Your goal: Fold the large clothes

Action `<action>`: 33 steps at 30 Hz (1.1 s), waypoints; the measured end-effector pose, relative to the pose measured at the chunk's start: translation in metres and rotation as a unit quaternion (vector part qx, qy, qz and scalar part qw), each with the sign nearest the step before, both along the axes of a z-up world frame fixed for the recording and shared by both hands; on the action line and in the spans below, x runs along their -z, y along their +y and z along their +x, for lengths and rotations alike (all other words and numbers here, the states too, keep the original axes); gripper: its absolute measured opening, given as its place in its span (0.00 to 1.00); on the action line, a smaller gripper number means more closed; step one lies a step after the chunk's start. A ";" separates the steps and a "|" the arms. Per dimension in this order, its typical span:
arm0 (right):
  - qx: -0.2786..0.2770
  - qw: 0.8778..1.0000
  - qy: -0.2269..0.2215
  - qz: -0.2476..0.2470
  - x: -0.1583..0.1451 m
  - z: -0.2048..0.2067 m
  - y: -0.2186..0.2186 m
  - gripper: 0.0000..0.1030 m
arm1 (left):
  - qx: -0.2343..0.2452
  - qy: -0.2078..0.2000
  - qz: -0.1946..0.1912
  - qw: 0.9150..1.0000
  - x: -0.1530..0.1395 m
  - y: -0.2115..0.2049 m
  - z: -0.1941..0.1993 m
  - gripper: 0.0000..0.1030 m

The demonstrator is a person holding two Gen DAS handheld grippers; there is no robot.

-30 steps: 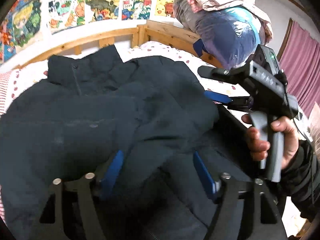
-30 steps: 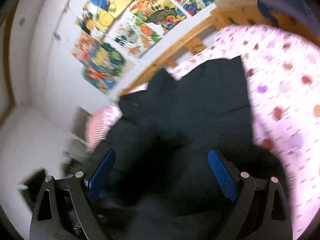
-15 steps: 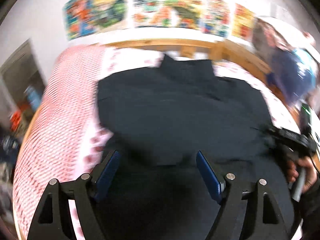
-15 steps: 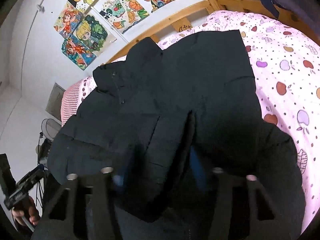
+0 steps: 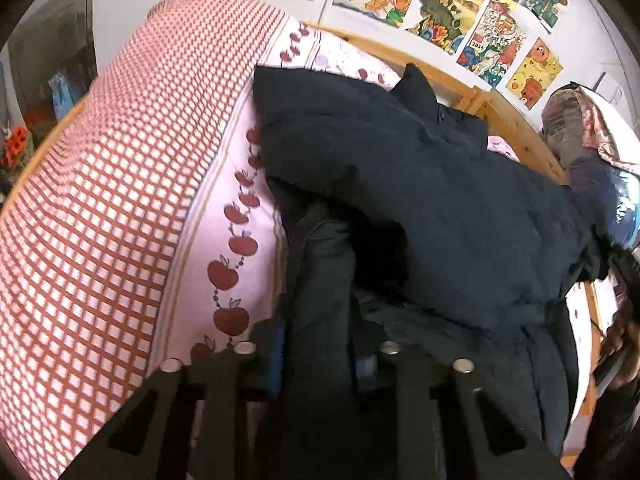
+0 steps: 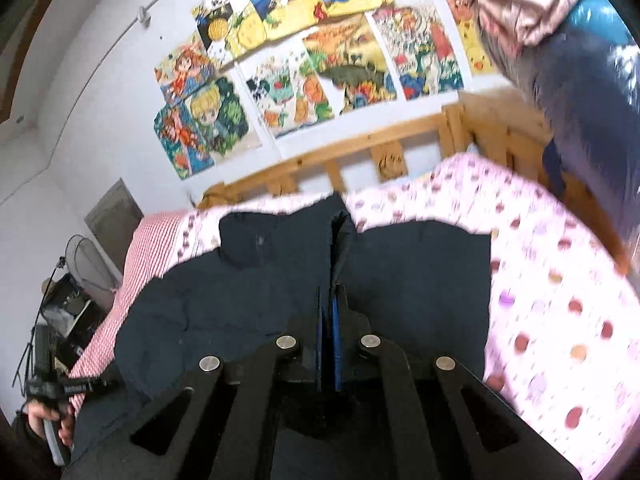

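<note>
A large dark navy padded jacket lies spread on the bed, collar toward the wooden headboard. In the left wrist view my left gripper is at the jacket's left side, shut on a thick fold of its fabric that runs up between the blue pads. In the right wrist view the jacket fills the middle, and my right gripper is shut on a thin raised edge of it, pads almost touching. The left gripper also shows at the lower left of that view, held by a hand.
The bed has a pink fruit-print sheet and a red checked cover on the left. A wooden bed frame and posters stand behind. Bundled bedding is stacked at the right; a fan and clutter stand left.
Both grippers went from open to shut on the jacket. The left gripper swung over to the jacket's left side; the right one closed on a central edge.
</note>
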State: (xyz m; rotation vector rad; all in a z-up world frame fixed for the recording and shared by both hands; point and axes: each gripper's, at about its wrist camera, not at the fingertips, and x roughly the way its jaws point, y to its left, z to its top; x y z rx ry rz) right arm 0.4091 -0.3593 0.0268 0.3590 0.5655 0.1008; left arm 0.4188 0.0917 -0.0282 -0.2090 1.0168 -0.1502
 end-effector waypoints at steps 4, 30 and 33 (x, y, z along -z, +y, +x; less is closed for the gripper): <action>0.021 1.000 -0.005 0.000 -0.012 0.003 -0.015 0.04 | -0.013 -0.035 -0.003 0.999 -0.018 0.001 -0.017 0.08; 0.055 0.992 0.040 -0.106 0.038 0.003 -0.016 0.61 | -0.008 -0.061 0.064 0.996 -0.045 -0.012 0.018 0.56; 0.019 0.994 0.049 -0.097 0.039 0.009 -0.002 0.61 | 0.018 -0.012 0.074 0.997 -0.024 -0.024 0.046 0.54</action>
